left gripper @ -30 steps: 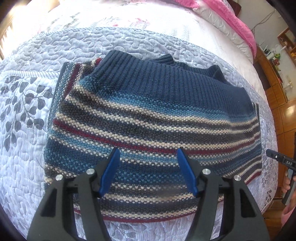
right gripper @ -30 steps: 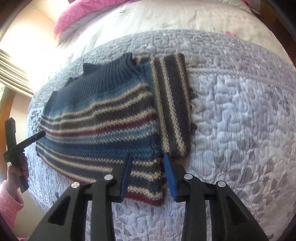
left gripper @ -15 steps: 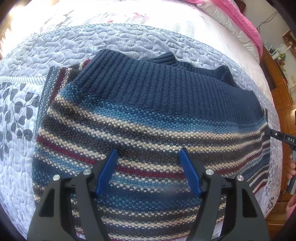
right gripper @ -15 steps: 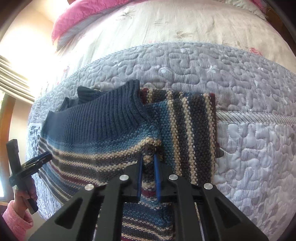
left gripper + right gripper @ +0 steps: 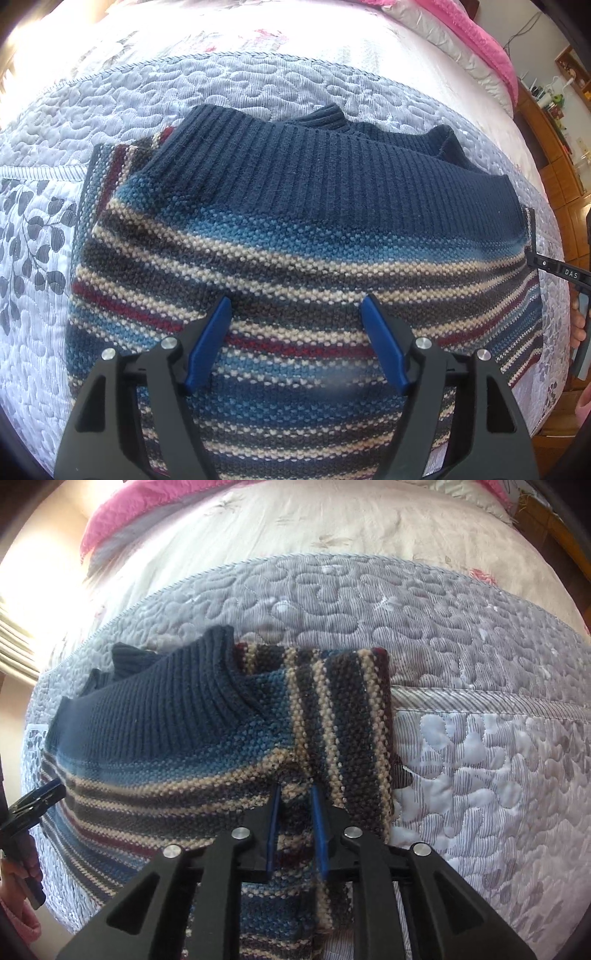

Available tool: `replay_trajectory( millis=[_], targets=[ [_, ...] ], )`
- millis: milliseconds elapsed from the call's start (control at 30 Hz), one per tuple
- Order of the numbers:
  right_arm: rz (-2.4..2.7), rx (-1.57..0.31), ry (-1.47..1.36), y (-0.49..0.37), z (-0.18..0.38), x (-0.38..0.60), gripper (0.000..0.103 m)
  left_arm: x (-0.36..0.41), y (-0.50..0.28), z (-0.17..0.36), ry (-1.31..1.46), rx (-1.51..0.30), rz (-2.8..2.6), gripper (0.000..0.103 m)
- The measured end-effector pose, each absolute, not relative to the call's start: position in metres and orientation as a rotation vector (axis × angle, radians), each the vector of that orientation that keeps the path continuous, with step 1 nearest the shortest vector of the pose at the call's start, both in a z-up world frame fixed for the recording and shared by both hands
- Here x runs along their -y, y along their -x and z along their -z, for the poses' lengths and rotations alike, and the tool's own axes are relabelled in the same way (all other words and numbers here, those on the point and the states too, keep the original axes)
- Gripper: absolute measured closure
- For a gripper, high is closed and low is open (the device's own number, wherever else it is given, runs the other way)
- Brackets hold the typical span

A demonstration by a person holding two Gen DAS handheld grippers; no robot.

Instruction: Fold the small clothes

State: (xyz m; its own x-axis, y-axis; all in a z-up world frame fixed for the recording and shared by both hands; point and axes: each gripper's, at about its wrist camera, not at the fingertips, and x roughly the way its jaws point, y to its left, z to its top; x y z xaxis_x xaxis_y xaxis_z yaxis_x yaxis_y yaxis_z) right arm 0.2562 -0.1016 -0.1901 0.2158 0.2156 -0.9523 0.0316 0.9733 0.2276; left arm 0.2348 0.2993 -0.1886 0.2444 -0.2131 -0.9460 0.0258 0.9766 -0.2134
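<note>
Both grippers have come in low over the sweater since a second ago, and the right one has narrowed from a loose gap to a pinch.

From the left wrist view, the left gripper (image 5: 297, 310) hangs over the middle of the striped sweater (image 5: 295, 236), its blue fingers (image 5: 208, 338) spread wide with nothing between them. The sweater fills far more of the view than it did a second ago, so this tool has pushed forward toward the navy ribbed band. The garment lies flat on the quilted bedspread (image 5: 258, 85), with a striped sleeve folded in beside its left edge. At the sweater's right edge the tip of the other tool peeks in.

From the right wrist view, the right gripper (image 5: 295, 801) sits at the seam where the folded sleeve (image 5: 354, 720) meets the sweater body, its fingers drawn close on a ridge of knit that bunches up between them. That looks like a grip taken on the sleeve side, probably ready for lifting that side over toward the sweater's middle. The left tool shows at the sweater's far left edge, in a hand.
</note>
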Motion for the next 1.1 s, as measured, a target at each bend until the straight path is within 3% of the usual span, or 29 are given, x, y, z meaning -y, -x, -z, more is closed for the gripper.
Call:
replay_trajectory(
  millis=[200, 367, 433, 500, 600, 867, 1100],
  targets=[
    [-0.158, -1.358, -0.180, -0.219, 0.175, 0.109, 0.068, -0.295, -0.229, 0.174, 0.135, -1.280, 0.148, 0.030],
    [-0.171, -1.401, -0.218, -0.183, 0.180, 0.114, 0.068, -0.292, -0.223, 0.167, 0.119, -1.264, 0.125, 0.030],
    [-0.175, -1.414, -0.220, -0.175, 0.185, 0.113, 0.072, -0.291, -0.219, 0.163, 0.110, -1.251, 0.123, 0.030],
    [-0.169, -1.416, -0.222, -0.171, 0.188, 0.113, 0.086, -0.288, -0.216, 0.159, 0.103, -1.239, 0.119, 0.030],
    [-0.168, -1.403, -0.229, -0.170, 0.187, 0.112, 0.089, -0.287, -0.214, 0.153, 0.092, -1.225, 0.119, 0.030],
    [-0.170, -1.363, -0.270, -0.152, 0.167, 0.131, 0.091, -0.283, -0.215, 0.143, 0.081, -1.205, 0.129, 0.028],
    [-0.144, -1.398, -0.297, -0.148, 0.186, 0.138, 0.091, -0.281, -0.218, 0.153, 0.064, -1.226, 0.130, 0.027]
  ],
)
